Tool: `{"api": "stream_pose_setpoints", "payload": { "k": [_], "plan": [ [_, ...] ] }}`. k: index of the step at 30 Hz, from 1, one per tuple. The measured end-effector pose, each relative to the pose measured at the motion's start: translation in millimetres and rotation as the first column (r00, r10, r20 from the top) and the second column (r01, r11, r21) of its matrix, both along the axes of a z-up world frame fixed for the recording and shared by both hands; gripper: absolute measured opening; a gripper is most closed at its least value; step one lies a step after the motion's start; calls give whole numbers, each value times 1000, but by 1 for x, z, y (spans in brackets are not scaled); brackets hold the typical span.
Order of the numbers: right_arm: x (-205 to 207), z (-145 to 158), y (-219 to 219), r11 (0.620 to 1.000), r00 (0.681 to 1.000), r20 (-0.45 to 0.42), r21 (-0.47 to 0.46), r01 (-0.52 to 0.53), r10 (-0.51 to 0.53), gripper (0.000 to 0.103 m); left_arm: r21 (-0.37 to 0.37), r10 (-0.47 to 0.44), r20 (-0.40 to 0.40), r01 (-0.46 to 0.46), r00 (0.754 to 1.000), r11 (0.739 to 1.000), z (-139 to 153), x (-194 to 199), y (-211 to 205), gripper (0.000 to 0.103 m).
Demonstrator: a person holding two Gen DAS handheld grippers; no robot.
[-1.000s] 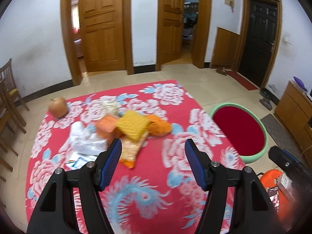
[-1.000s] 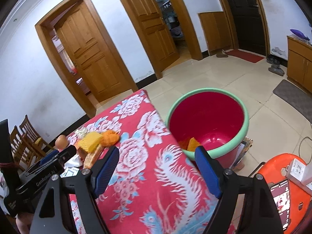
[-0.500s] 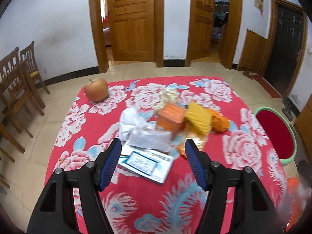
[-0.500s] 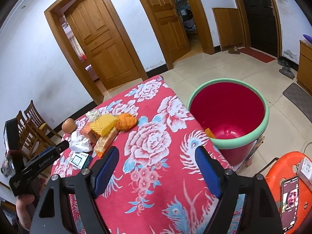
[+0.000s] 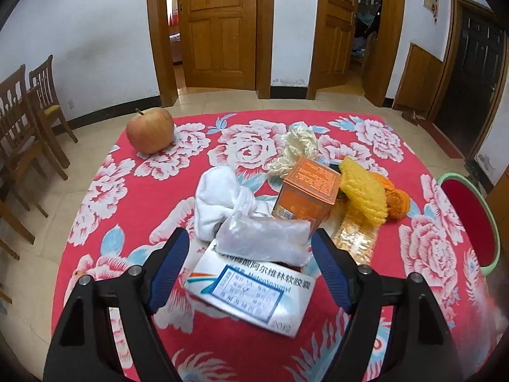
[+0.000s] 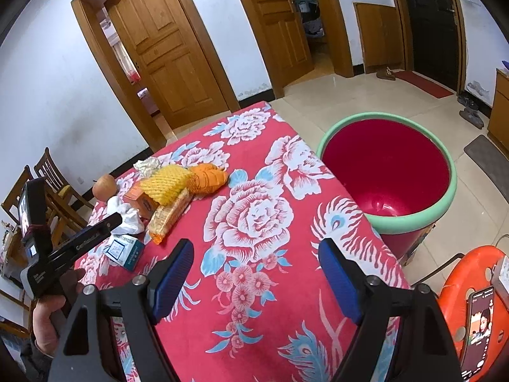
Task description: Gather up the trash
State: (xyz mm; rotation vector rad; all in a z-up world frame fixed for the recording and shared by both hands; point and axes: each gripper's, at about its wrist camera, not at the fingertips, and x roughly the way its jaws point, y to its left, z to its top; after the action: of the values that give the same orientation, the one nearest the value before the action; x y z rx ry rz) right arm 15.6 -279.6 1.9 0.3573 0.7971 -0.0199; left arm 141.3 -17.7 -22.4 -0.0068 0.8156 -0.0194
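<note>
A pile of trash lies on the red flowered tablecloth [image 5: 105, 210]: a white medicine box [image 5: 251, 289], a clear plastic bag [image 5: 264, 242], white tissue [image 5: 219, 200], an orange box [image 5: 307, 191], yellow foam net [image 5: 362, 197], orange net [image 5: 396, 200], a snack wrapper [image 5: 358, 238] and cream crumpled wrap [image 5: 297, 146]. My left gripper [image 5: 251, 273] is open, its fingers either side of the medicine box and bag. My right gripper [image 6: 254, 277] is open and empty above the cloth, right of the pile [image 6: 168, 191]. A red bin with a green rim [image 6: 391, 172] stands on the floor beside the table.
An apple [image 5: 150, 130] sits at the table's far left corner. Wooden chairs [image 5: 28, 121] stand left of the table. An orange stool [image 6: 470, 302] with a phone is at the lower right. Doors and tiled floor lie beyond.
My left gripper has swung left and come in low over the pile, now straddling the medicine box. My right gripper has pulled back from the bin and turned toward the table.
</note>
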Motion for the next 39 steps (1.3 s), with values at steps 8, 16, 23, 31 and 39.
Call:
{"api": "stream_pose_setpoints", "payload": {
  "k": [8,16,23,31,39],
  "plan": [
    [12,-9,4,1000,1000,-25,-8,-12,12,83,58,-37,-61,41,997,998,-23,16,-13,80],
    [20,-16,8,1000,999,-44,-15,-26,25,82,54,-37,-40,39,999,998,-28,22,-11,75],
    [27,-15,14,999,998,-47,-32,-40,38,82,1,-24,3,24,1000,1000,-22,15,0,73],
    [55,-10,31,995,996,-31,-49,-83,82,82,-39,4,82,-1,997,999,-4,4,16,73],
    [101,-18,43,996,995,-43,-26,-87,86,82,-73,51,63,-46,997,996,-8,6,31,73]
  ]
}}
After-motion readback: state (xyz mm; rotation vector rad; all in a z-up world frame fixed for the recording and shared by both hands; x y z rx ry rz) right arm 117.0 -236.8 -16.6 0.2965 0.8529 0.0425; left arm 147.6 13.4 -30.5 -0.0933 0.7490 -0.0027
